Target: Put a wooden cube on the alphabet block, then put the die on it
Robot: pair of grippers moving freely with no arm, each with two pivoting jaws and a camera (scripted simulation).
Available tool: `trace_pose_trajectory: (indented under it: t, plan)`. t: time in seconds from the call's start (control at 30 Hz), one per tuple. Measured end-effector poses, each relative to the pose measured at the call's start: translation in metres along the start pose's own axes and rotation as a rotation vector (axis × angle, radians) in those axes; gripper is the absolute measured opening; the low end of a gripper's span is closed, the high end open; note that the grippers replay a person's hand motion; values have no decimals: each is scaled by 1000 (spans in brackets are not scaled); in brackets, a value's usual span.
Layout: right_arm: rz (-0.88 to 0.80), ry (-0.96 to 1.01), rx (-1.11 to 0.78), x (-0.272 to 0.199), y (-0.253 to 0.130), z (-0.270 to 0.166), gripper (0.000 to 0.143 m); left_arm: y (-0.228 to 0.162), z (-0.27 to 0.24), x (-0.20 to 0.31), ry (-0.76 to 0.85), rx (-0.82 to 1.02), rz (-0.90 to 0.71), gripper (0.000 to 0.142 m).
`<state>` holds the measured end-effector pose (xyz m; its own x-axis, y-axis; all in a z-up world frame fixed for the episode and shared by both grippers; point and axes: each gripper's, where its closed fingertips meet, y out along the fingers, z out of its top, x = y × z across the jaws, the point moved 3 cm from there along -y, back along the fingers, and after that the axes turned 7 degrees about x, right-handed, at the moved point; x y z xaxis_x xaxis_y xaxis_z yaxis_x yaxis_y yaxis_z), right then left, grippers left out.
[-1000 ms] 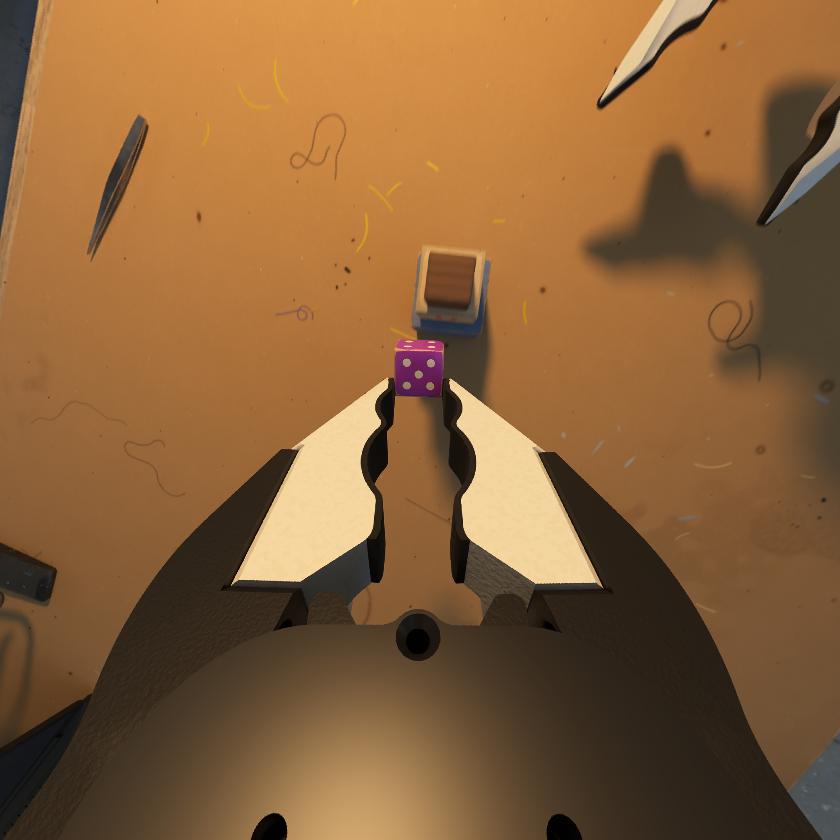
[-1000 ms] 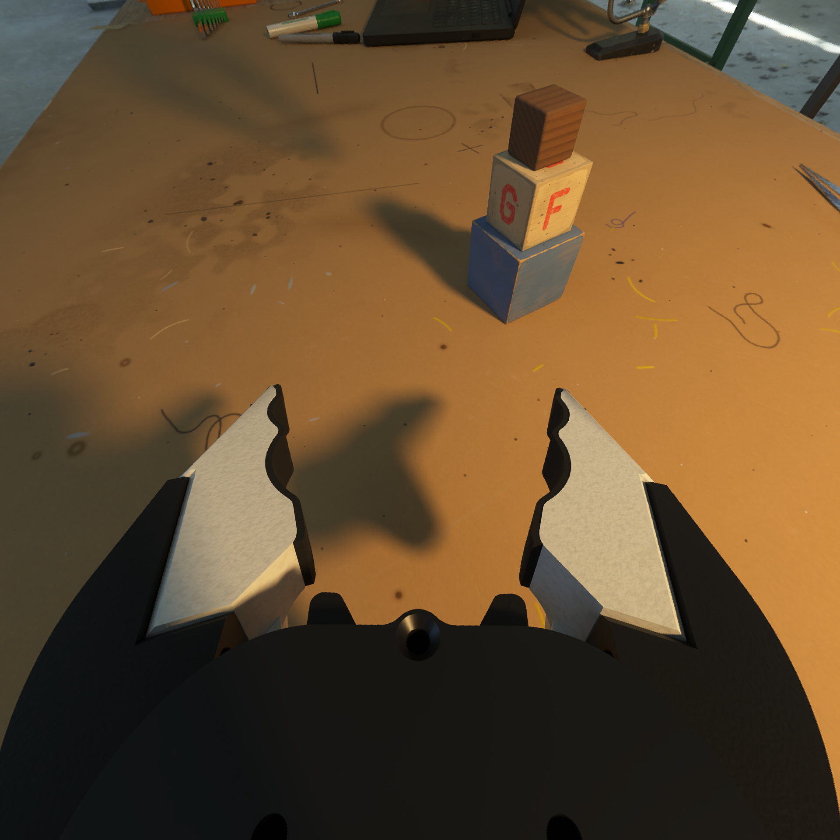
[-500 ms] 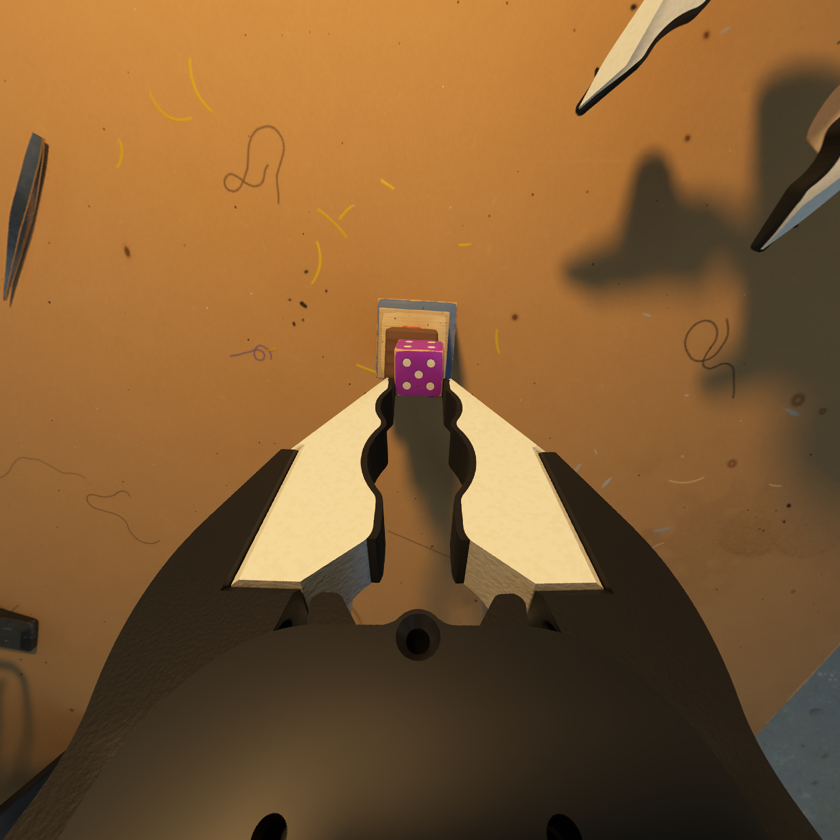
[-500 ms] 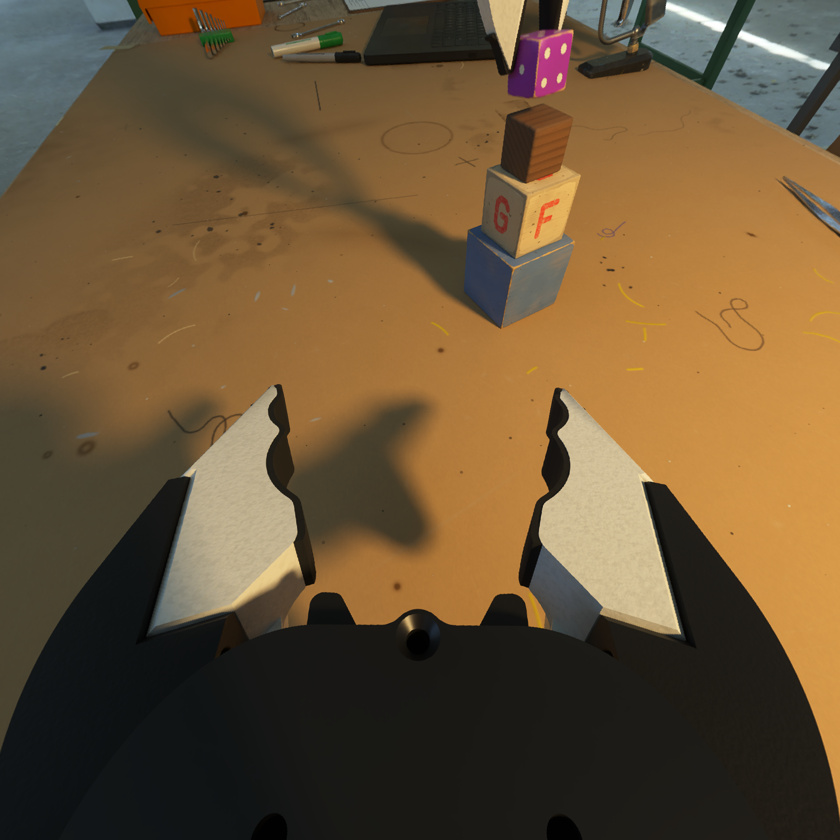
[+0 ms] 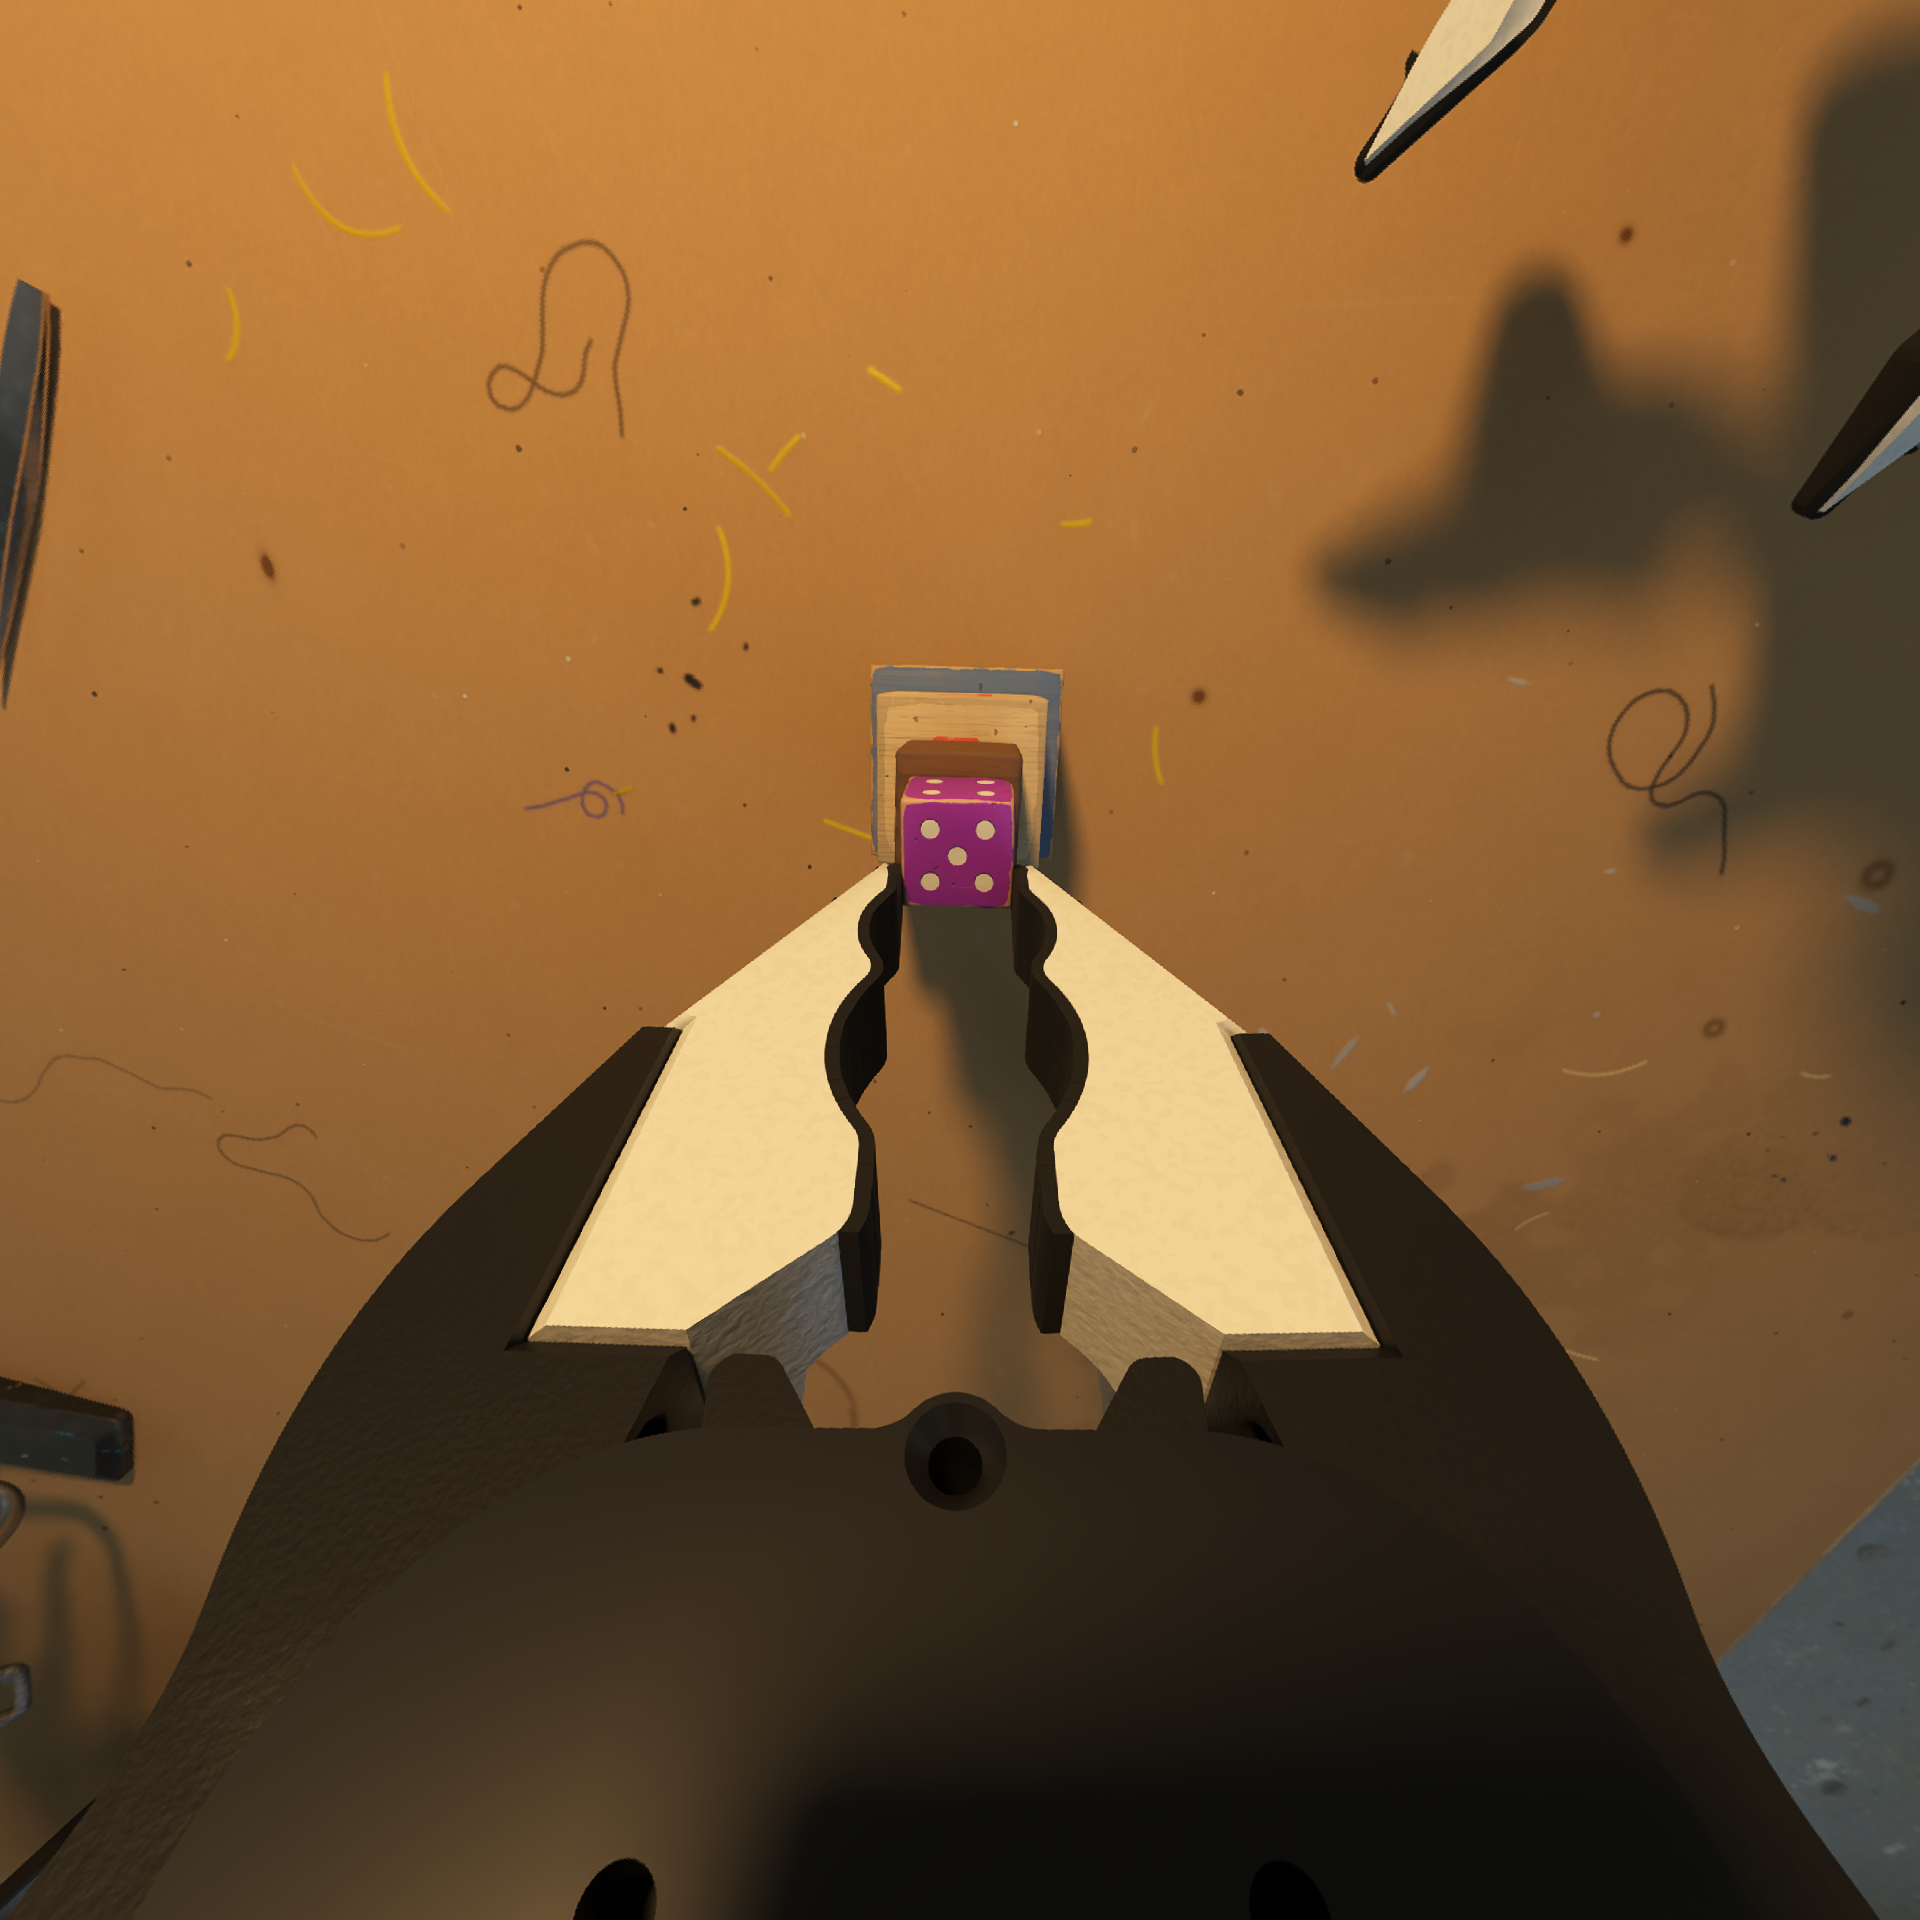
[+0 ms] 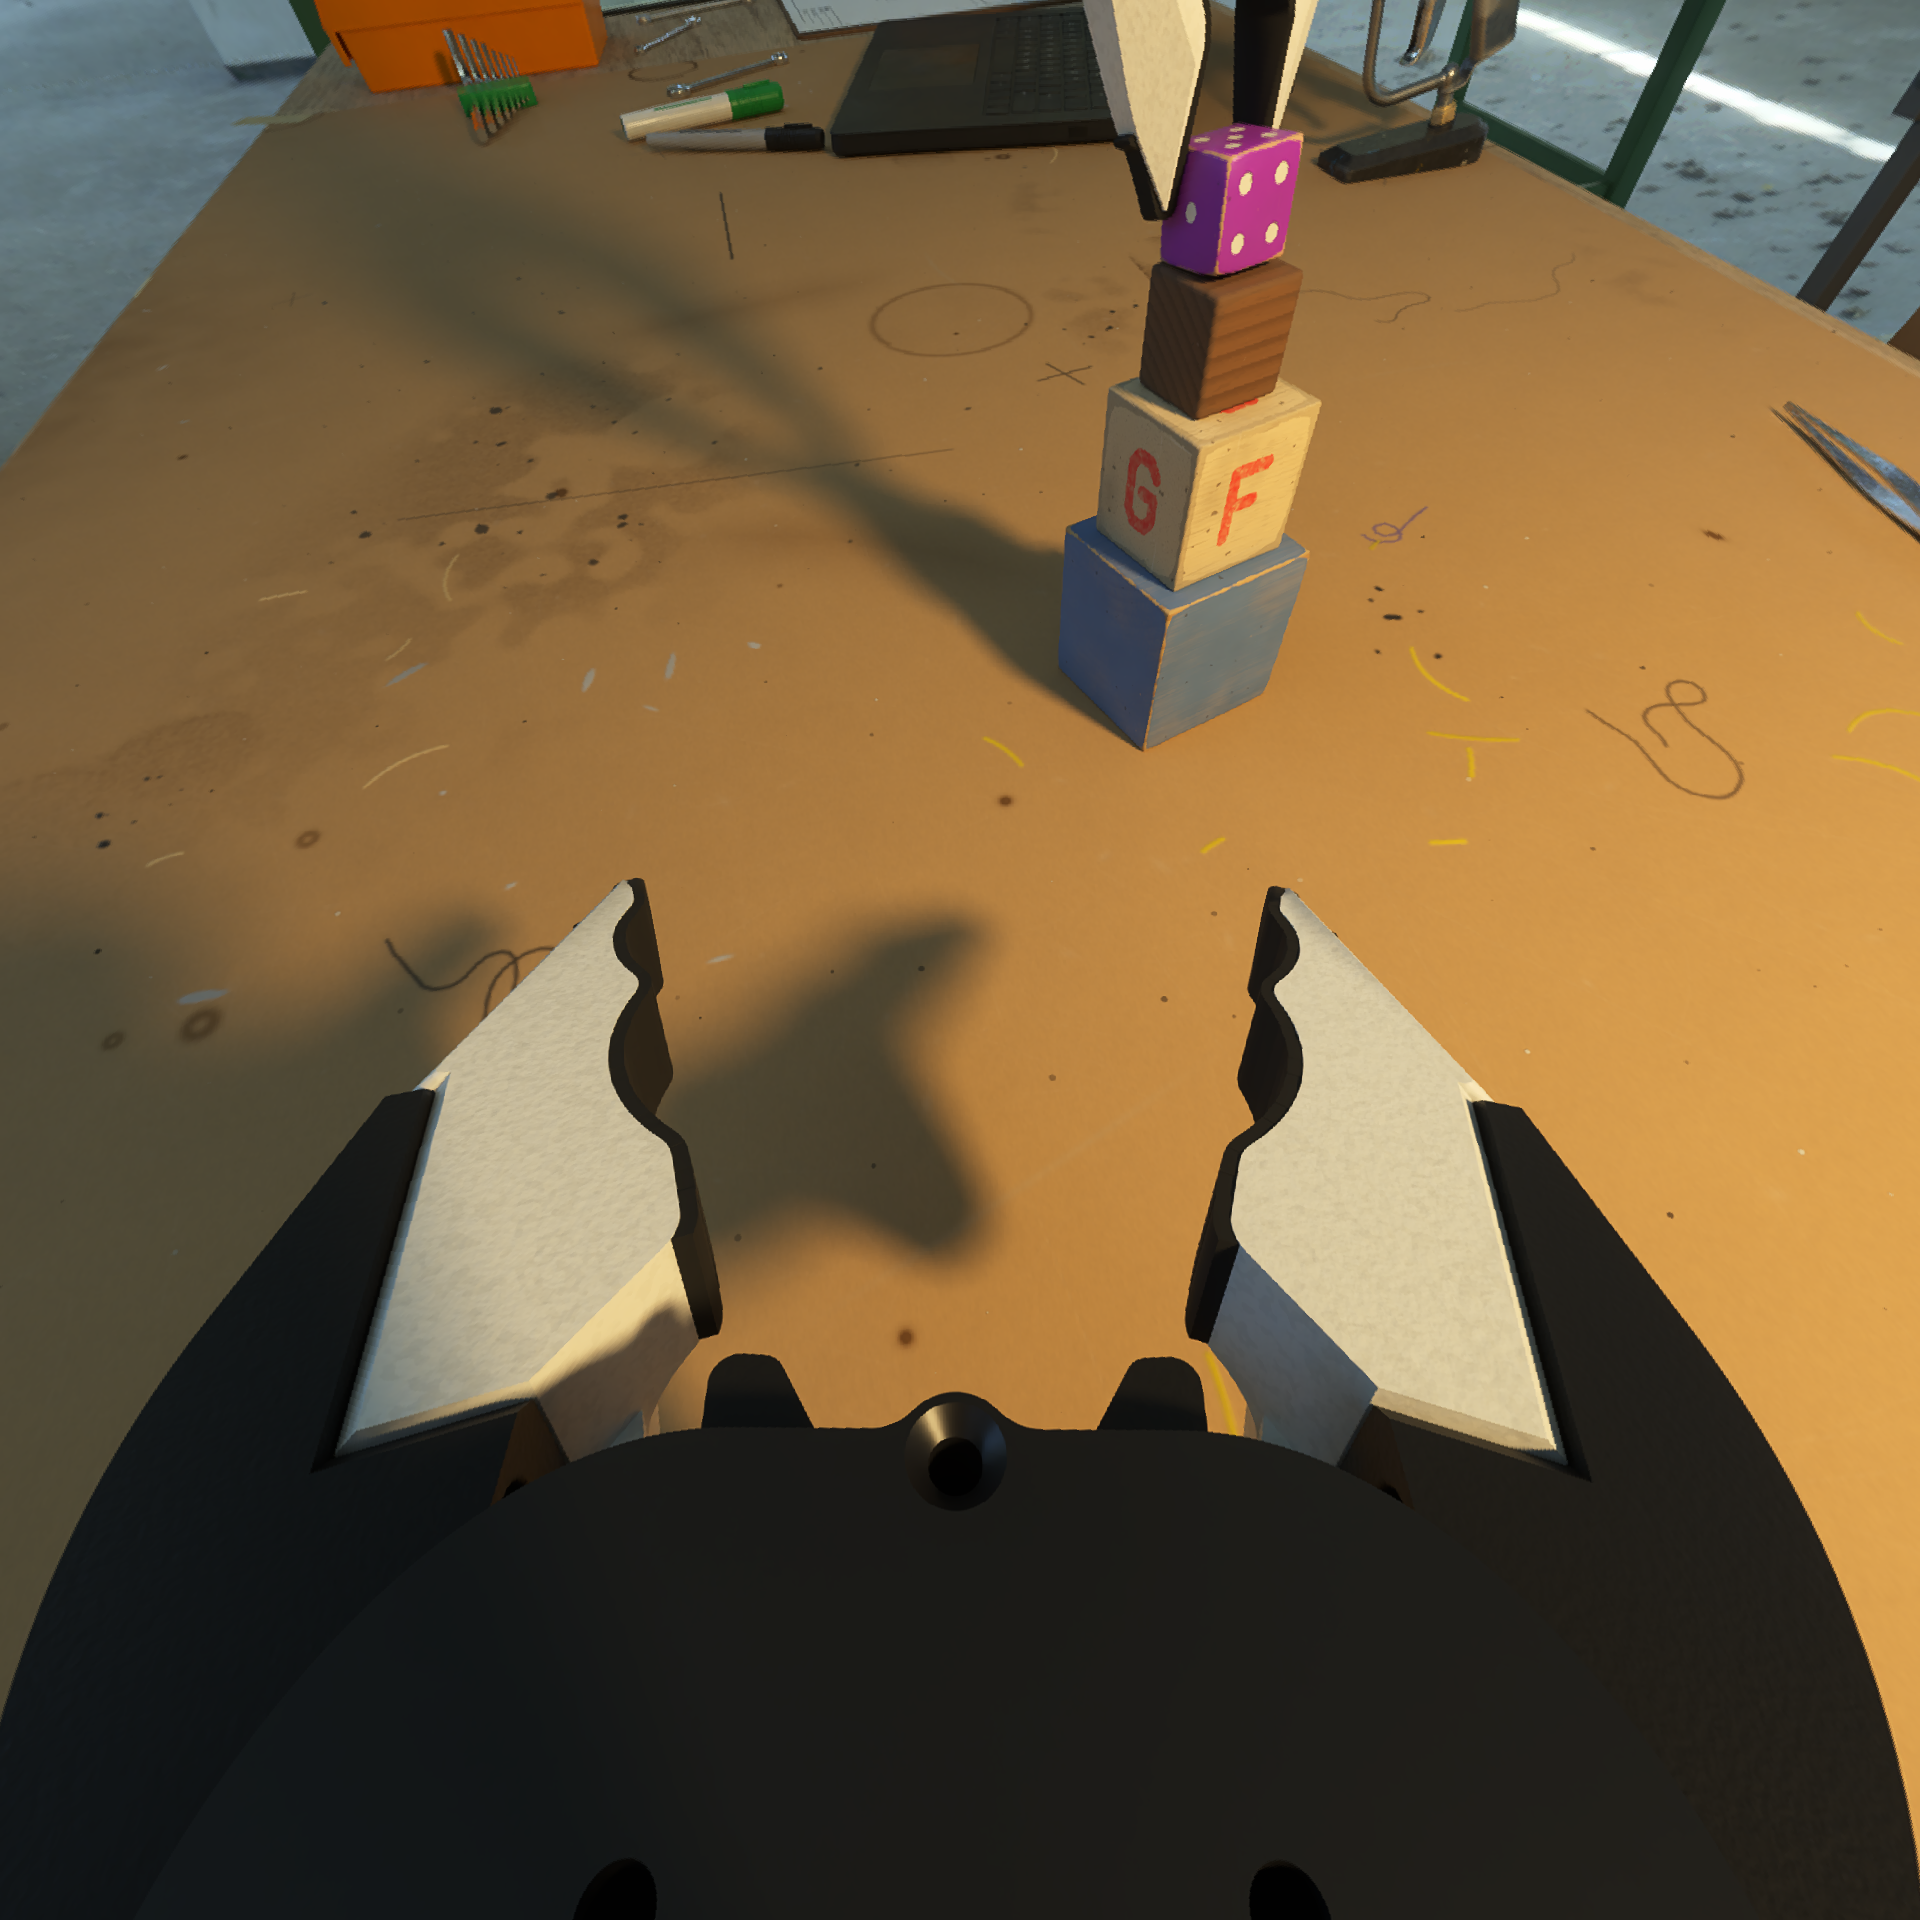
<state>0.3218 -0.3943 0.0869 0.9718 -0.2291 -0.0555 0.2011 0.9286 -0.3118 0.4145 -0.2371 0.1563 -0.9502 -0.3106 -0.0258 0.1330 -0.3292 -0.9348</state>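
— Between the tips of the left tongs (image 5: 957,883), what sits there?

— The die (image 5: 957,852), magenta with pale pips. The tongs are narrowed onto it, one tip on each of two opposite flat faces. From the right wrist view it sits at the very top of the stack, its underside touching or just shy of the cube (image 6: 1221,335); I cannot tell which.

— How would you expect it to handle?

— Small, stiff and light, I judge. The faces look smooth, so a grip across flat sides, as now, beats a grip on edges or corners. It should not crush, but a light thing shifts easily when the tips part.

— And below it?

— The dark wooden cube rests on the alphabet block (image 6: 1205,483), which stands on a blue block (image 6: 1179,644). Each layer is turned a little against the one below, and the cube's top is hardly wider than the die, so there is little margin.

— The right tongs (image 6: 954,894)?

— Spread wide, holding nothing, low over the tabletop (image 6: 727,727), well apart from the stack.

— Anything farther out?

— Markers (image 6: 727,114), a laptop (image 6: 966,83) and an orange box (image 6: 457,31) at the far end.
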Motion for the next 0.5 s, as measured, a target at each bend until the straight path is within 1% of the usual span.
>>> trace_pose_trajectory:
  t: [0.5]
  plan:
    - [-1, 3, 2, 1, -1, 0, 114, 1, 2, 0, 2, 1, -16, 20]
